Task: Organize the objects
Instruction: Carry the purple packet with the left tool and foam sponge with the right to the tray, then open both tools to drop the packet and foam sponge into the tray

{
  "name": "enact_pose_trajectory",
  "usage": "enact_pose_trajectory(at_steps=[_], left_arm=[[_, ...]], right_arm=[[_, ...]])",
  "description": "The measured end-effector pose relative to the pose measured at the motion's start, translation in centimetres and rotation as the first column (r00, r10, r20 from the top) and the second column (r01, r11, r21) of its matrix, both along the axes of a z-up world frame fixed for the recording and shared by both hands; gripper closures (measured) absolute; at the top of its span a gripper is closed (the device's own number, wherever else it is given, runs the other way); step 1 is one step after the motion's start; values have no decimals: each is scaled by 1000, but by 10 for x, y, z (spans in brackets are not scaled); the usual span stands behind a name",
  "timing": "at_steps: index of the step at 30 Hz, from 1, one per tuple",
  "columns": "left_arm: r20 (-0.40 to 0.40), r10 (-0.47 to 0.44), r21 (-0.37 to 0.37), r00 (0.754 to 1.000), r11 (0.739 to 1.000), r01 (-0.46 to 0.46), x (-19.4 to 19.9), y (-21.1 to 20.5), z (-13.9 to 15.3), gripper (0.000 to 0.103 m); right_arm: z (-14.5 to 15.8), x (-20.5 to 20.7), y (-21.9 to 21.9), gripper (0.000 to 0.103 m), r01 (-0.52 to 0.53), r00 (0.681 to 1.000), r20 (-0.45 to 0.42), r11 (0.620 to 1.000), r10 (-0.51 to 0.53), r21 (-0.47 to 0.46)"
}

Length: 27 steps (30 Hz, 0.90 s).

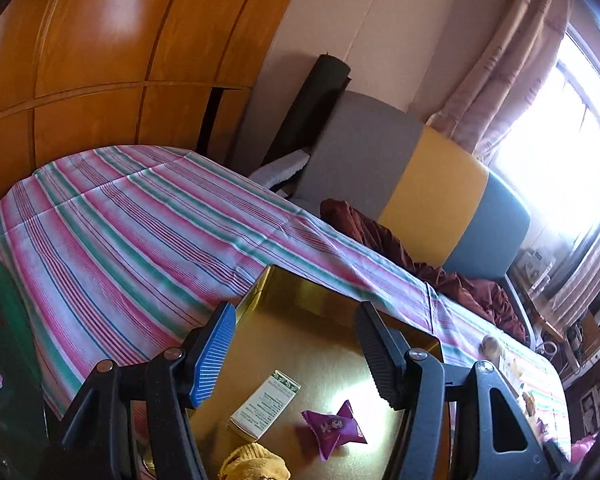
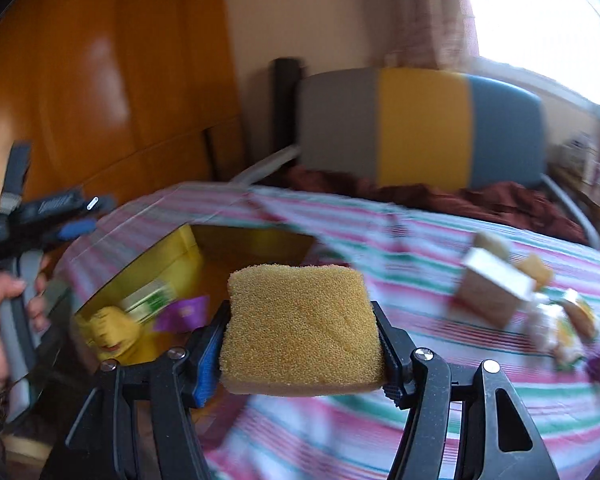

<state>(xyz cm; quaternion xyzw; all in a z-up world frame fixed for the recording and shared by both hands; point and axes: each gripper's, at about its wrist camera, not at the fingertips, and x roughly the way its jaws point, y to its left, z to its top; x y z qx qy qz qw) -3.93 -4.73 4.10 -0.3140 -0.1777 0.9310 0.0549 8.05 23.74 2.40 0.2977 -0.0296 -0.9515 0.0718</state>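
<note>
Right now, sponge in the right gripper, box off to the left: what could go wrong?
1. The right gripper squeezes the soft sponge by its sides; it could slip or spring out.
2. The open left gripper hovers over the gold box, so both grippers could collide at the drop.
3. The right wrist view is motion-blurred; a fast swing could miss the box onto the striped cloth.
</note>
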Motion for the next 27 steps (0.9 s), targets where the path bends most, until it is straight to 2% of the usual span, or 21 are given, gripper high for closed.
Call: enact_pose_trajectory(at_steps=[6,12,14,20,23,25,27], left_arm=[[8,6,19,1000,1000,-6,0,-6,3,40],[-4,9,41,1000,999,-9,2,-10,9,40],[-5,9,41,1000,999,-8,2,-9,10,40],[2,6,46,1000,999,-6,2,-9,9,40],[5,9,49,1000,999,-10,2,-10,9,40],[7,12,52,1000,999,-12,2,-10,8,40],[6,13,54,1000,998,-13,3,-9,8,40]], right_arm=[[-25,-30,-63,39,-138,980,143,990,141,-32],[-50,-51,-96,38,-169,953,247,984,179,-60],[-58,-56,-101,37,-169,942,276,981,190,-97],[-72,-63,-115,35,-172,928,304,972,213,-158],[-71,-64,-121,24,-188,921,302,960,246,-209],[-67,-59,-119,15,-178,931,282,964,230,-199],[-62,-54,-112,14,-169,941,258,966,218,-198]])
